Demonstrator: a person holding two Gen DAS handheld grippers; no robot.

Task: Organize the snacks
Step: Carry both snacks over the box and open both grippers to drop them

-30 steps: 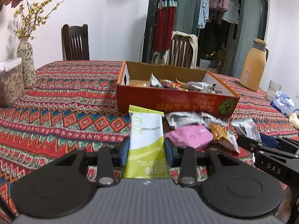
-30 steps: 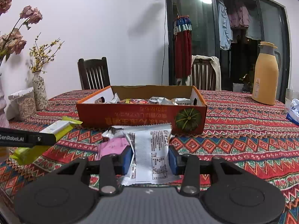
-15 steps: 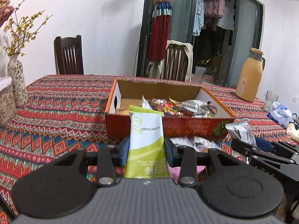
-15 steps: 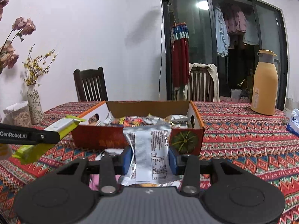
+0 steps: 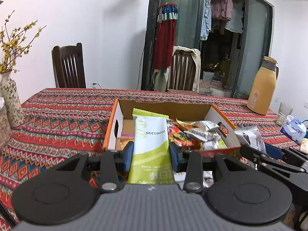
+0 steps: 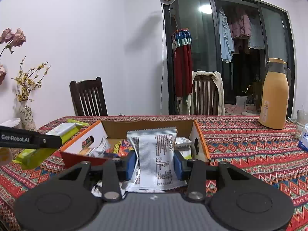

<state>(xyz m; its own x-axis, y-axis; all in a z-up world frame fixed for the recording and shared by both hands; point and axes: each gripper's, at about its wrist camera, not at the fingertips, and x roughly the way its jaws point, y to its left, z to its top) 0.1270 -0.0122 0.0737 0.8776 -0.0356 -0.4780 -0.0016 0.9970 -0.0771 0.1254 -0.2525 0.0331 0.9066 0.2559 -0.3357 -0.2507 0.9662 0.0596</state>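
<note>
The left gripper [image 5: 151, 154] is clamped on a green-and-white snack packet [image 5: 151, 140]; both blue fingers [image 5: 128, 155] press against the packet's long edges. The packet stands lengthwise between them, its crimped green end pointing away from the camera. In the left wrist view that end overlaps the near-left part of the orange cardboard box [image 5: 113, 125]. In the right wrist view the same packet [image 6: 63, 130] sits in the left gripper [image 6: 46, 139] just beside the box's left wall.

The right gripper [image 6: 156, 162] is clamped on a white snack packet [image 6: 156, 150] printed with black text and a table. Its fingers [image 6: 130, 163] press both sides of the packet, creasing the wrapper on the left side. The packet's serrated far end overlaps the open top of the box [image 6: 200, 140].

The box stands on the worktop [image 6: 250, 146], which is covered with a red patterned cloth. Its top is open, and it holds a loose pile of mixed wrapped snacks [image 5: 198, 132]. Further wrappers lie on the cloth below the right gripper, partly hidden by it.

Elsewhere on the worktop: a yellow thermos jug [image 6: 275, 94] at far right, a drinking glass [image 5: 284, 112] beside it, and a patterned vase [image 5: 11, 98] with yellow blossoms at far left. Two dark wooden chairs [image 6: 88, 96] stand behind the worktop.
</note>
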